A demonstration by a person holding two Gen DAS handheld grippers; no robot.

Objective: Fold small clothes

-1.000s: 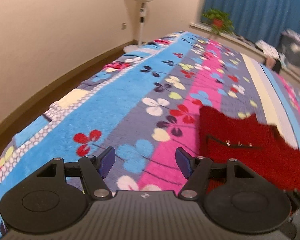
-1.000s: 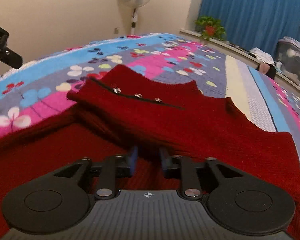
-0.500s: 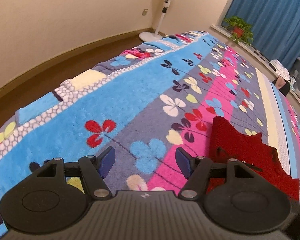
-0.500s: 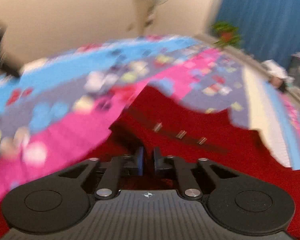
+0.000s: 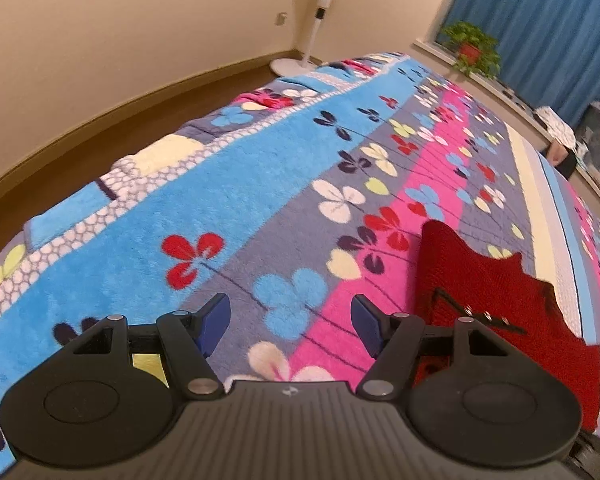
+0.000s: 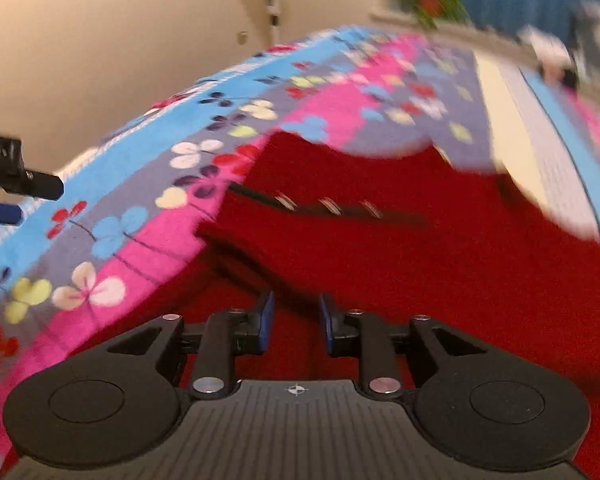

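Note:
A dark red knitted sweater (image 6: 420,264) with a black placket and small shiny buttons (image 6: 328,206) lies on the flowered blanket (image 5: 220,208); its near part is folded over. My right gripper (image 6: 296,320) hovers just above the sweater's near fold. Its jaws are opening, and only fabric lying below shows in the narrow gap, with nothing pinched. My left gripper (image 5: 290,316) stands open over bare blanket, left of the sweater (image 5: 480,280), with nothing between its fingers. Its tip also shows at the left edge of the right wrist view (image 6: 20,184).
The bed's edge drops to a wooden floor (image 5: 100,120) on the left, by a cream wall. A white standing fan (image 5: 320,12) is at the far corner. A potted plant (image 5: 472,44) sits on the sill before blue curtains (image 5: 540,20). Boxes and clutter stand at the far right.
My right gripper's jaws closed almost fully on the sweater's near fold, then parted again, and the gripper shifted over the sweater. The left gripper stayed open and only tilted a little.

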